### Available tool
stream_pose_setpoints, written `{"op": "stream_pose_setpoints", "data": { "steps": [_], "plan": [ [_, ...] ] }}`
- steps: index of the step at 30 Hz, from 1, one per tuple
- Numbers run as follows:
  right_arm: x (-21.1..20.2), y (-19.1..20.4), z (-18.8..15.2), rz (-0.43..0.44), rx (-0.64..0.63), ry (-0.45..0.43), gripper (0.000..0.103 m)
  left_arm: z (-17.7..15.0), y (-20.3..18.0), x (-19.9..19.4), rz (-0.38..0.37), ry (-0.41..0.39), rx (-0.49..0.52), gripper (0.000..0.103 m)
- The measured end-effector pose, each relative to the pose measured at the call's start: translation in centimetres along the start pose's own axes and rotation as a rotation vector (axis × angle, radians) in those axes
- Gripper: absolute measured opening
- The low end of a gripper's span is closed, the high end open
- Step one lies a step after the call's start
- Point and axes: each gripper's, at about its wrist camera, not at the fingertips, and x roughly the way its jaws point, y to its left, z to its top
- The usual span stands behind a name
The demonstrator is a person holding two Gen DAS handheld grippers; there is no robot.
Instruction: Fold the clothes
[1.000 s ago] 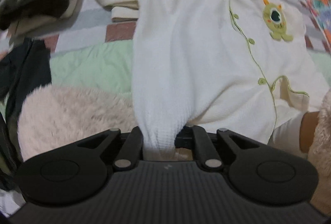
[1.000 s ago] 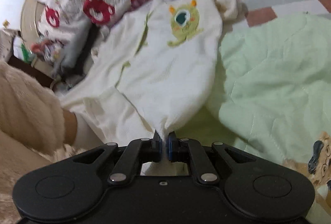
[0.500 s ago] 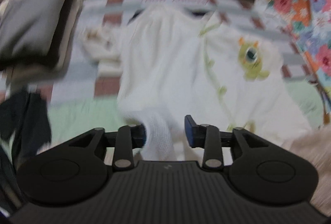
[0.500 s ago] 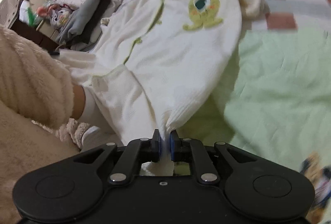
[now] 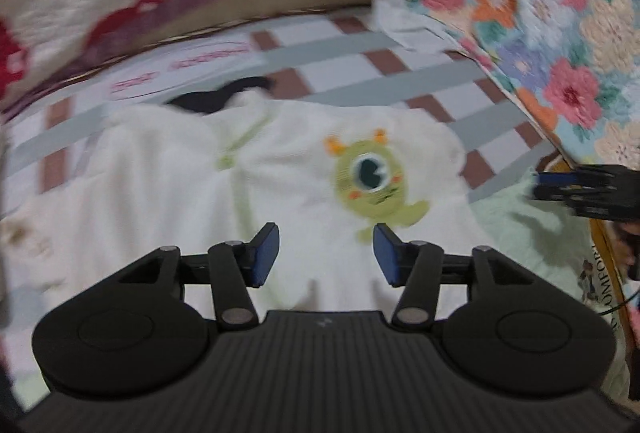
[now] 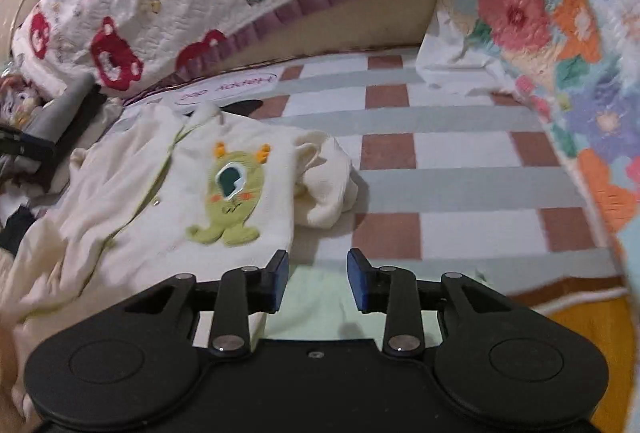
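A cream baby romper [image 5: 168, 193] with green trim and a green one-eyed monster patch [image 5: 374, 179] lies spread on the bed. My left gripper [image 5: 326, 257] hovers over its lower part, open, nothing between the blue pads. In the right wrist view the romper [image 6: 132, 217] lies to the left, its sleeve [image 6: 328, 185] bunched beside the monster patch [image 6: 230, 195]. My right gripper [image 6: 316, 279] stands open just past the romper's right edge, above the pale green quilt [image 6: 320, 309]. The right gripper [image 5: 576, 187] also shows at the right edge of the left wrist view.
A checked sheet [image 6: 460, 161] of brown, grey and white covers the bed. A floral quilt [image 6: 560, 33] rises on the right, a red bear-print blanket [image 6: 168, 5] at the back. Grey and dark clothes [image 6: 60, 113] lie far left. A dark item [image 5: 224, 95] peeks behind the romper's collar.
Both grippers have let go of the romper's lower hem and opened. The folded-up part now lies on the garment. Both views have swung up toward the head of the bed.
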Motion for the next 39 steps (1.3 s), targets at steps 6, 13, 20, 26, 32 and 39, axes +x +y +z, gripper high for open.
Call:
{"op": "stream_pose_setpoints", "data": {
  "steps": [6, 13, 20, 26, 32, 39],
  "plan": [
    [8.5, -2.6, 2.3, -0.055, 0.047, 0.057, 0.039, 2.9, -4.3, 7.4, -0.052, -0.021, 0.036, 0.051],
    [13.2, -2.8, 2.7, -0.024, 0.111, 0.085, 0.058, 3.2, -3.2, 12.2, -0.131, -0.062, -0.046, 0.049],
    [12.8, 0.4, 4.1, -0.012, 0.005, -0.078, 0.014, 1.9, -0.7, 12.4, -0.210, -0.132, -0.106, 0.050],
    [10.9, 5.8, 6.3, 0.059, -0.053, -0.189, 0.013, -1.9, 0.3, 10.6, -0.231, -0.162, -0.076, 0.049],
    [10.2, 9.7, 7.9, 0.188, -0.066, -0.189, 0.012, -5.0, 2.5, 8.3, -0.263, -0.236, -0.175, 0.051],
    [11.3, 12.7, 8.4, 0.268, -0.069, -0.150, 0.012, -5.4, 5.5, 5.2, -0.273, -0.276, -0.240, 0.052]
  ]
}}
